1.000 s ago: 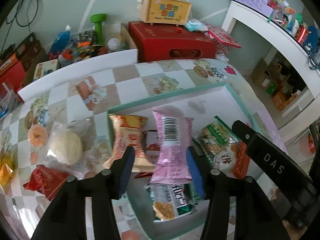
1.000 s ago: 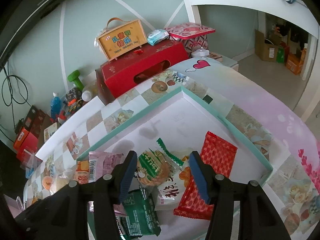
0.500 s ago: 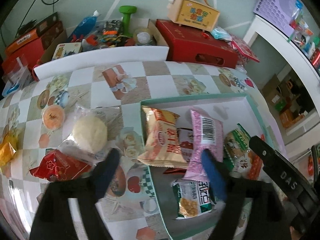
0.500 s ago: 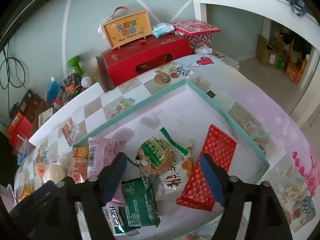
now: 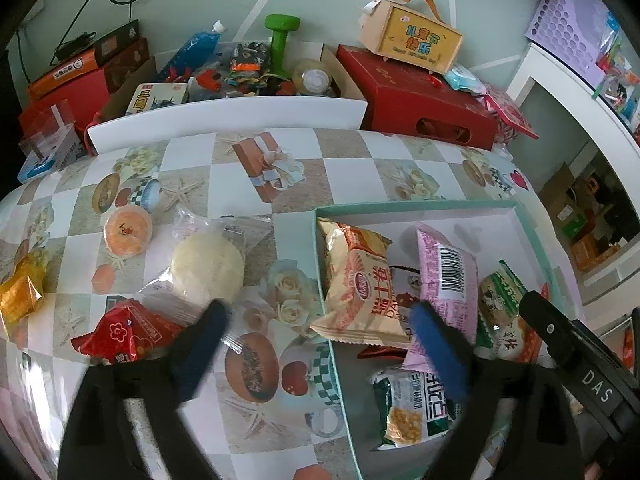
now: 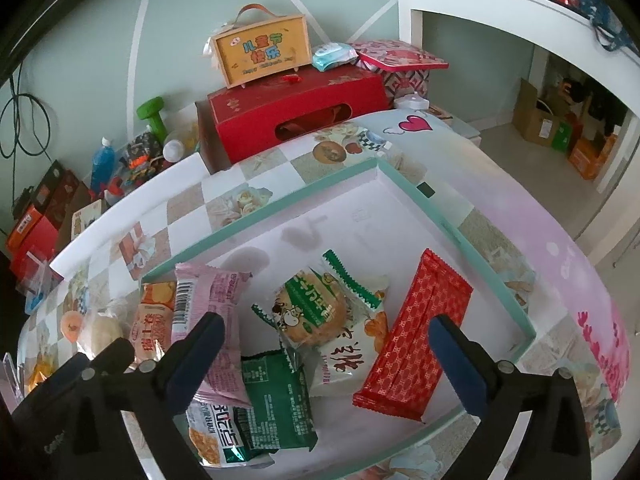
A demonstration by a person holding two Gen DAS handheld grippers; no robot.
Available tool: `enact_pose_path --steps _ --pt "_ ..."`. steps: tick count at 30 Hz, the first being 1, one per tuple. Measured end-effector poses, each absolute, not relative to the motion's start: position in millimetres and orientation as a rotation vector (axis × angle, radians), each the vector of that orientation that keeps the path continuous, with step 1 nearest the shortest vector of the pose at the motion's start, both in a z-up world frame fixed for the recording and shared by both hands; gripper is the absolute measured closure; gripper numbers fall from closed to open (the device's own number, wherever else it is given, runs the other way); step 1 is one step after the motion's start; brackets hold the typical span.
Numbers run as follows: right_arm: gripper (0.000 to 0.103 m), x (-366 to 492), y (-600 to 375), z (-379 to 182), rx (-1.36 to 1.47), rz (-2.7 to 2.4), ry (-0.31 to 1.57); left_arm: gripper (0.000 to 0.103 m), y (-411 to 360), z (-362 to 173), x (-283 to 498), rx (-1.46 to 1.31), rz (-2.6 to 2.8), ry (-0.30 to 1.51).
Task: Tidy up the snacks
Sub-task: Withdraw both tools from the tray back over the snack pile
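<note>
we see a pink barcoded snack packet (image 5: 446, 280) lying in the teal-rimmed box (image 5: 404, 205) beside an orange packet (image 5: 360, 288); a wrapped bun (image 5: 208, 266) sits on the counter (image 5: 340, 168). our left tool (image 5: 320, 354) and right tool (image 6: 326, 364) gape empty.

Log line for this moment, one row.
left gripper: open, empty | right gripper: open, empty | tray: holds snacks | bun: outside tray
</note>
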State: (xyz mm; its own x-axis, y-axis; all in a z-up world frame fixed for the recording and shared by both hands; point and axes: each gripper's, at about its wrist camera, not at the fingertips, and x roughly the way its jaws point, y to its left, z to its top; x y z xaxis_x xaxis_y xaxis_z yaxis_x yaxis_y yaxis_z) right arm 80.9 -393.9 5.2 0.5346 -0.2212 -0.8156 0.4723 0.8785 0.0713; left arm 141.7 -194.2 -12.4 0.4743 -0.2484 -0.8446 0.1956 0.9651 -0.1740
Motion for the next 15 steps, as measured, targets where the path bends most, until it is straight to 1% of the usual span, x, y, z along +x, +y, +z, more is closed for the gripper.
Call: enact_pose_path --steps 15 --pt "0.0 82.7 -390.1 4.2 0.278 -0.409 0.922 0.0 -189.1 -3.4 139.3 -0.071 -0.268 0.986"
